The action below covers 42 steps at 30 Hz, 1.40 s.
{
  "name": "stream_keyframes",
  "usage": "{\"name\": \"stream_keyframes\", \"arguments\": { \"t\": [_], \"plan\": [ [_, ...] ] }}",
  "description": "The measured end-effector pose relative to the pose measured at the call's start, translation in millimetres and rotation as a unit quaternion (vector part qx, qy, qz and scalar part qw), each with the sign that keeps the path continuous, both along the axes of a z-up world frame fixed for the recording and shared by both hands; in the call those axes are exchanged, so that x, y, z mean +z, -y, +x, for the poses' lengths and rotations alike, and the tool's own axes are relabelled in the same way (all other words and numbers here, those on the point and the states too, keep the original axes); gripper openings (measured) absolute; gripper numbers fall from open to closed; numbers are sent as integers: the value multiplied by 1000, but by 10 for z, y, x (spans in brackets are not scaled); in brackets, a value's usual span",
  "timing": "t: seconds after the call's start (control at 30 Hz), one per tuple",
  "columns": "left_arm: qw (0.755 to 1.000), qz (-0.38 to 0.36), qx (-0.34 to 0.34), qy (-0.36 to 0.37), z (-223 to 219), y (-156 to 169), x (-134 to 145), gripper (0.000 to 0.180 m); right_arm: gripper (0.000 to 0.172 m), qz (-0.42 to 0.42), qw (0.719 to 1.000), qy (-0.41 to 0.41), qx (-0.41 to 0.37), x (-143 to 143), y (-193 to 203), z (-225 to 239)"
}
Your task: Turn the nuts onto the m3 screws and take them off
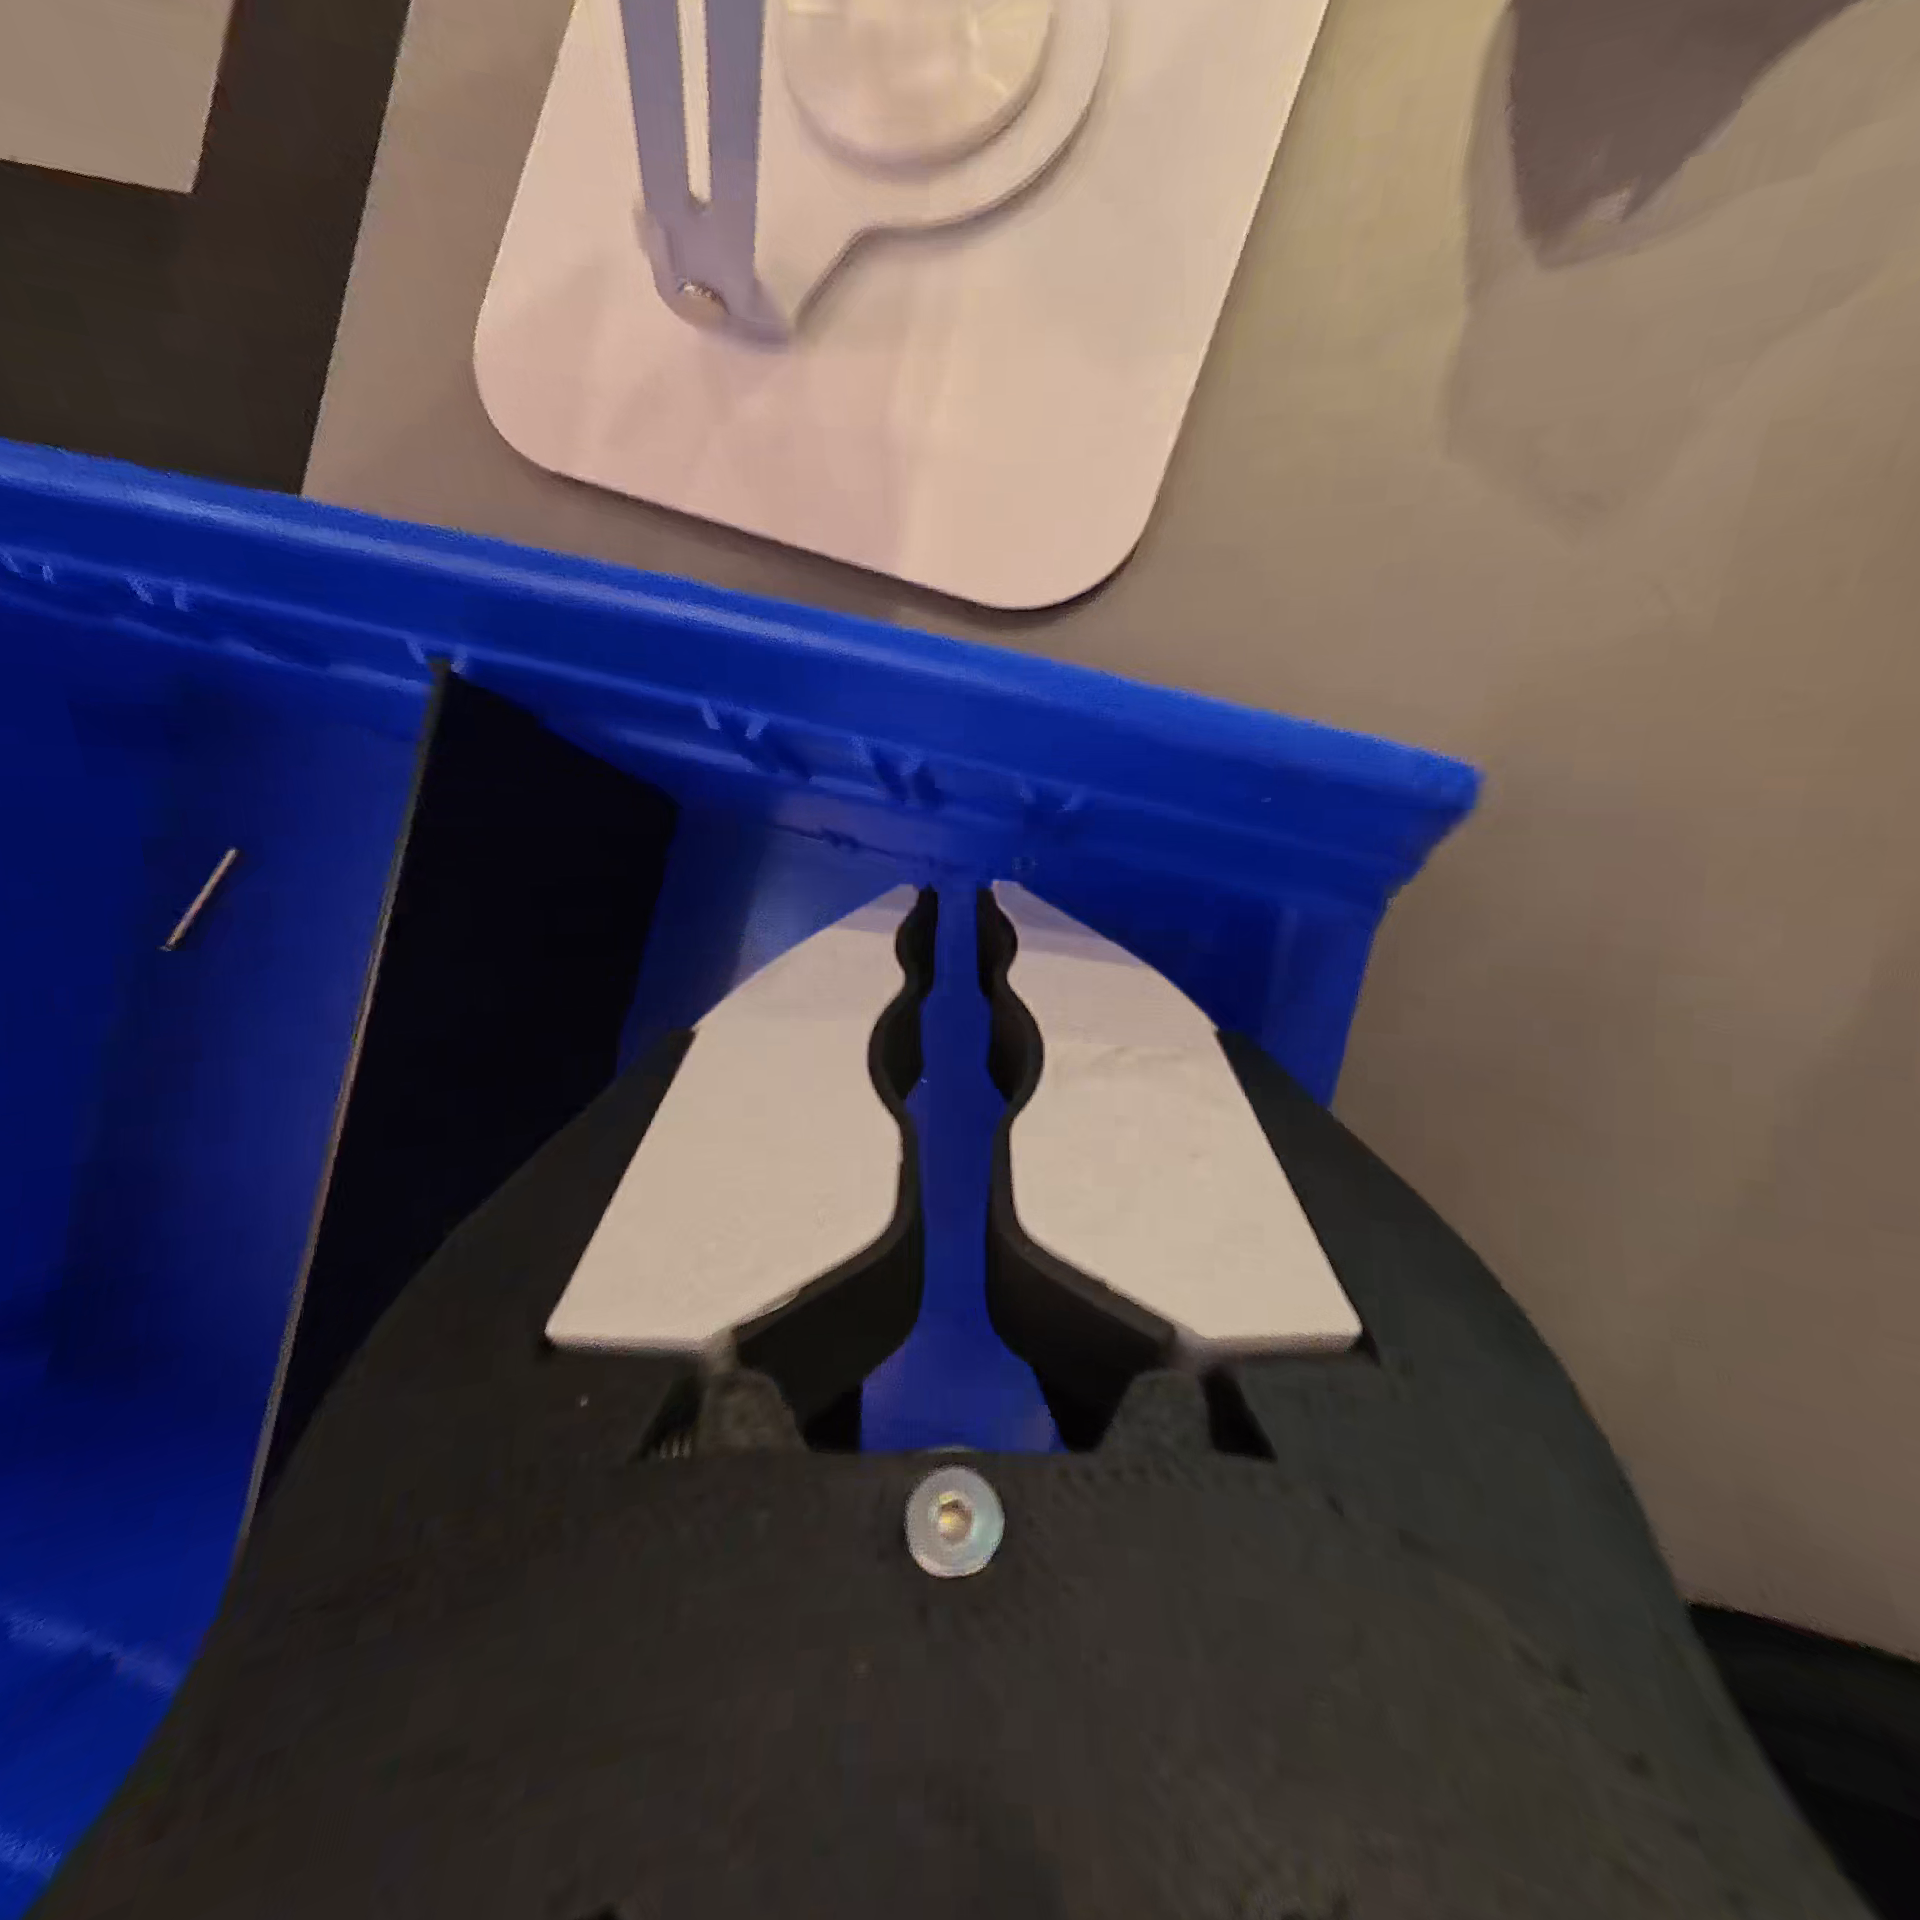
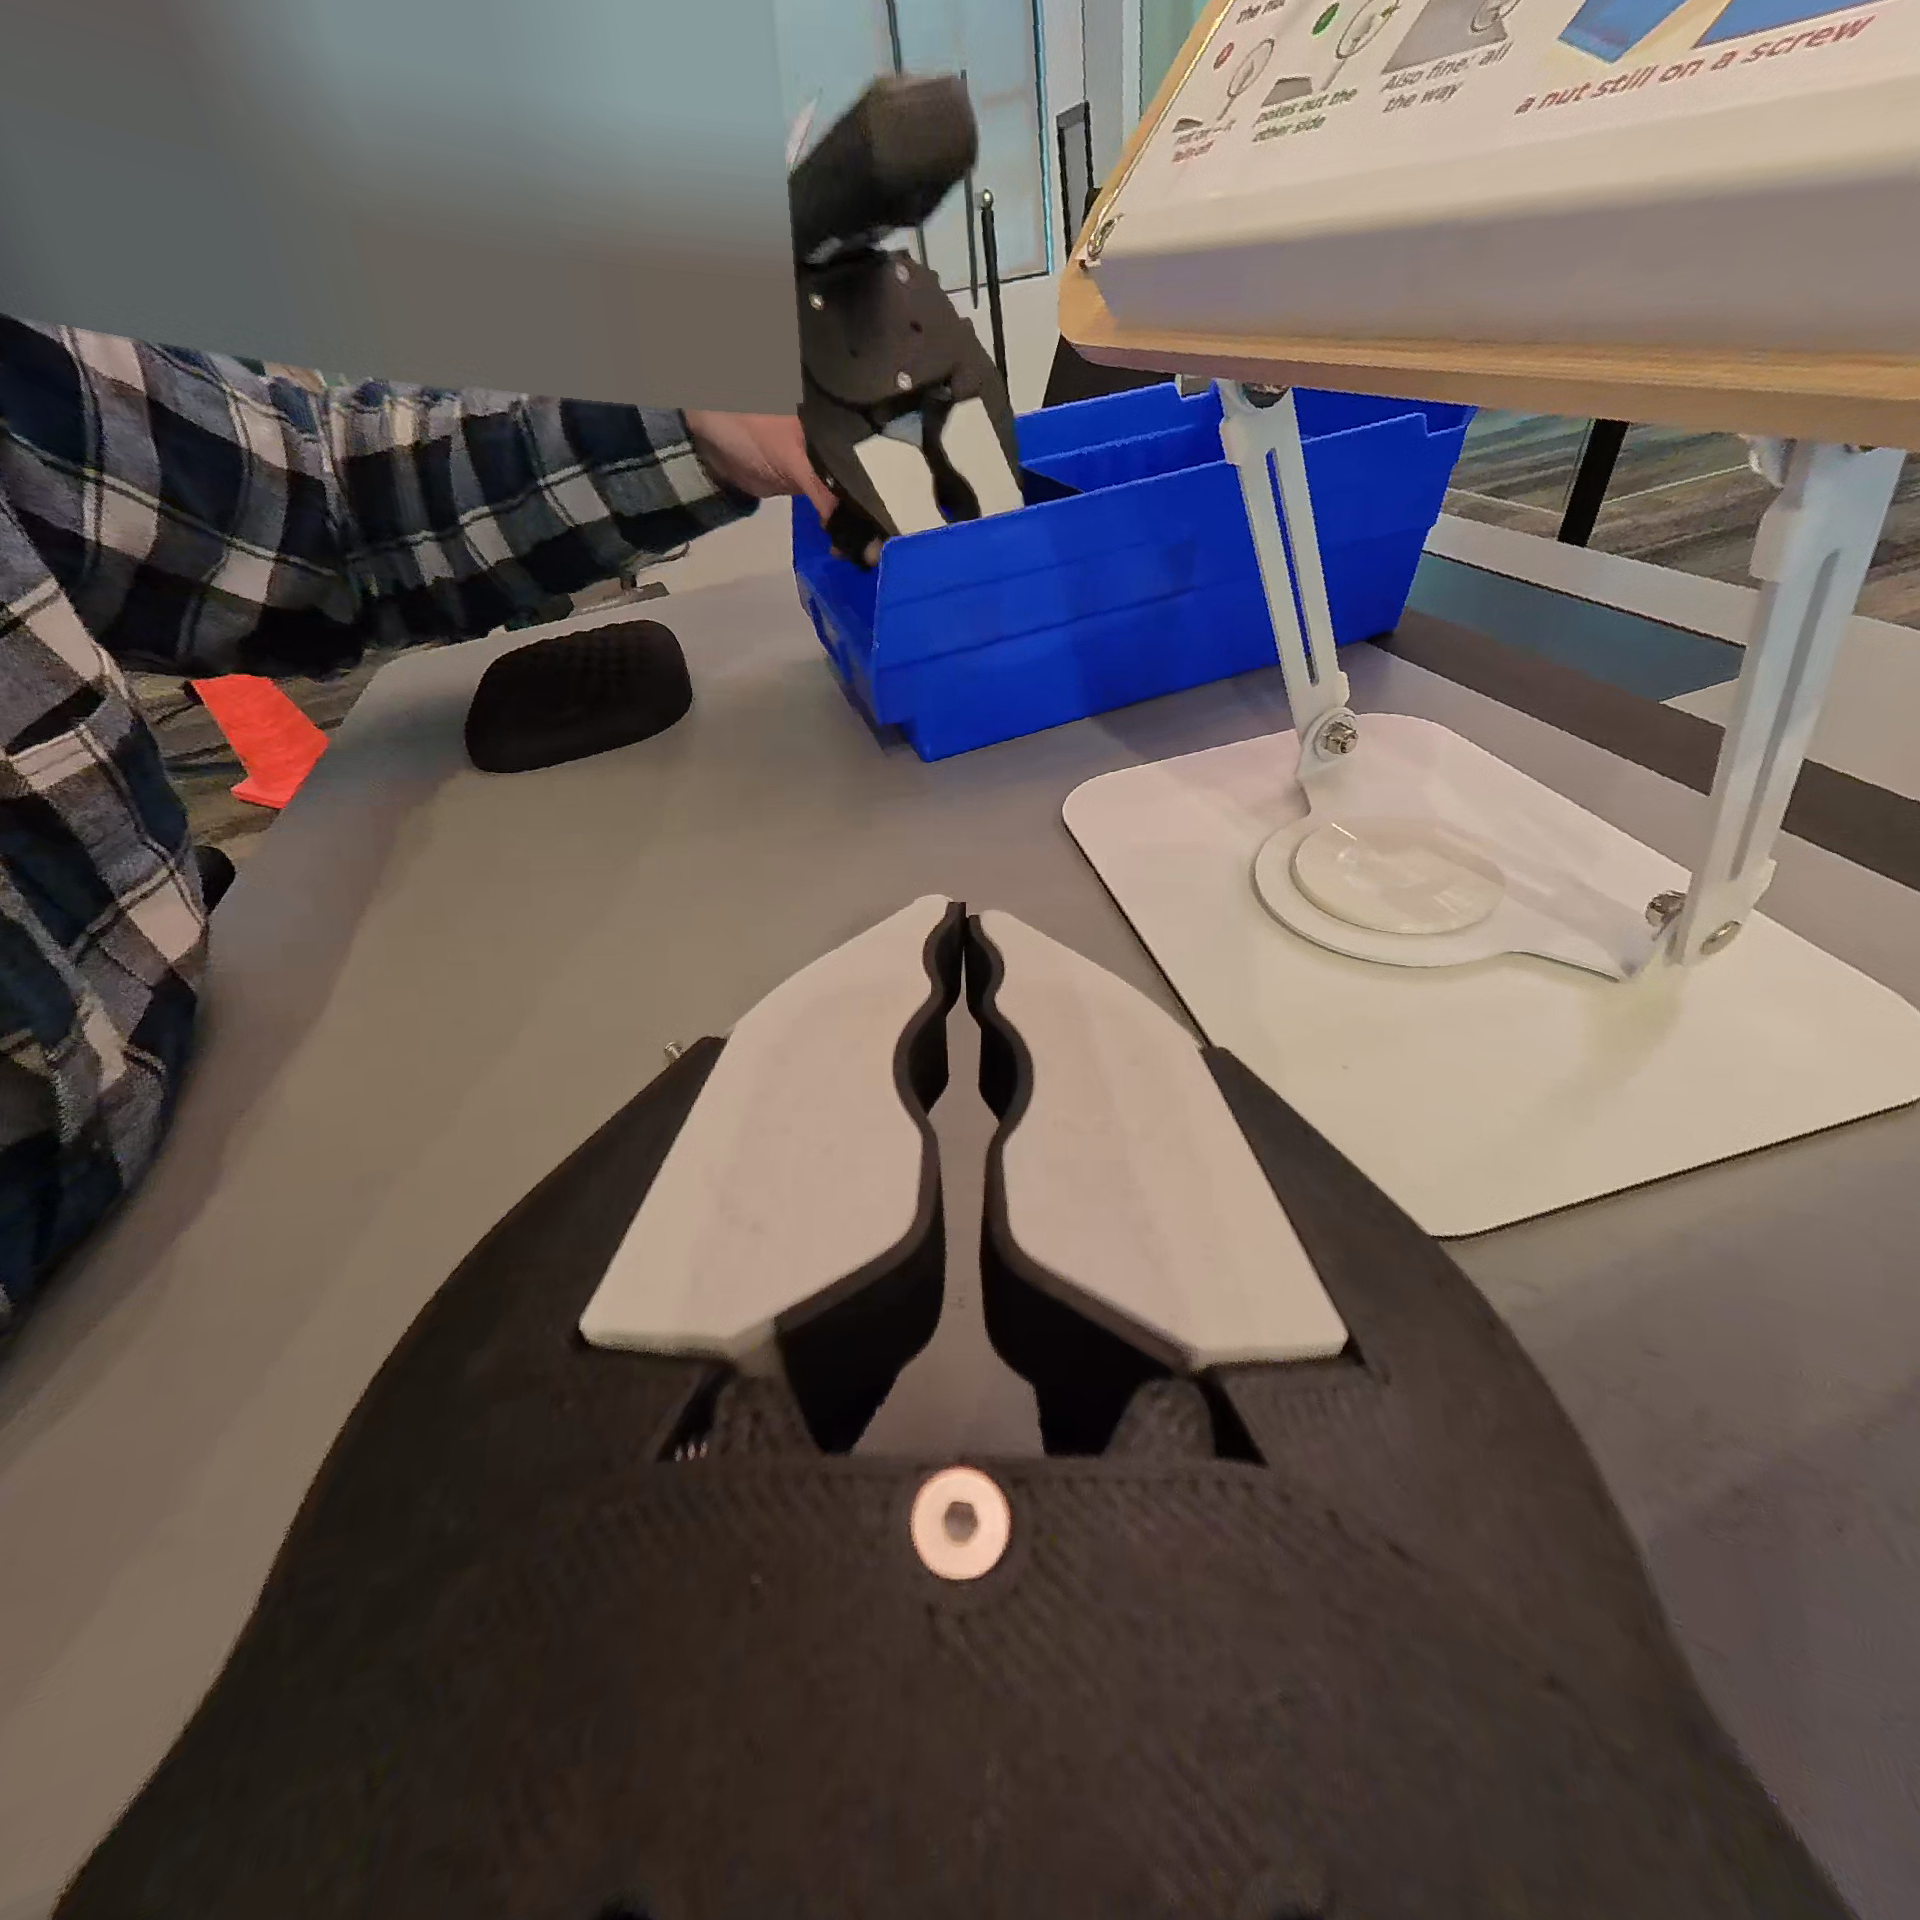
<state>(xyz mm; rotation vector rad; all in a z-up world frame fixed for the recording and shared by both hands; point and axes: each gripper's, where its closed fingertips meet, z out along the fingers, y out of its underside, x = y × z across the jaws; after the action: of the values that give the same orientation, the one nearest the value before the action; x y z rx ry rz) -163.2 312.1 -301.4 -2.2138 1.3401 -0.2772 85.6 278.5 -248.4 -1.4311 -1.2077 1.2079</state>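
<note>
Black-and-white left claw (image 1: 956,894) sits nearly closed inside a stiff, light-looking blue plastic bin (image 1: 935,686), hold unclear, its rim the likeliest grip; right claw (image 2: 964,914) pressed together, empty

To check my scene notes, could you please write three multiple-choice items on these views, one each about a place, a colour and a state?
1. Where do the left gripper's fingertips reach?
A. Into the blue plastic bin
B. Onto the white metal stand base
C. Onto the black textured pad

2. What colour is the rounded textured pad lying on the grey table?
A. White
B. Black
C. Blue

3. How do the right gripper's fingers stand?
A. Spread wide
B. Closed on a screw
C. Closed together with nothing between them

Answers:
1 A: the left gripper points down inside the blue plastic bin, its tips near the far wall.
2 B: the rounded textured pad is black against the grey table.
3 C: the right gripper shows its tips meeting above bare table.
</note>
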Motion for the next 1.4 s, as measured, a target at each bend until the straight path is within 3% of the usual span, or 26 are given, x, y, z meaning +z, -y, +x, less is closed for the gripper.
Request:
{"name": "stream_keyframes", "arguments": {
  "t": [0.43, 0.97, 1.23, 1.4],
  "plan": [
    [997, -50, -59, -21, 25, 39, -401, 14, 0, 0, 1000, 4, 8, -13, 18, -14],
    [996, -56, -71, -19, 34, 34, -410, 0, 0, 1, 1000, 8, 11, -21, 26, -20],
    [997, -38, -62, -1, -2, -10, -327, 0, 0, 1, 1000, 9, 12, -25, 31, -22],
    [996, -46, -73, -7, 49, -9, -411, 7, 0, 1, 1000, 10, 13, -26, 36, -21]
  ]
}}
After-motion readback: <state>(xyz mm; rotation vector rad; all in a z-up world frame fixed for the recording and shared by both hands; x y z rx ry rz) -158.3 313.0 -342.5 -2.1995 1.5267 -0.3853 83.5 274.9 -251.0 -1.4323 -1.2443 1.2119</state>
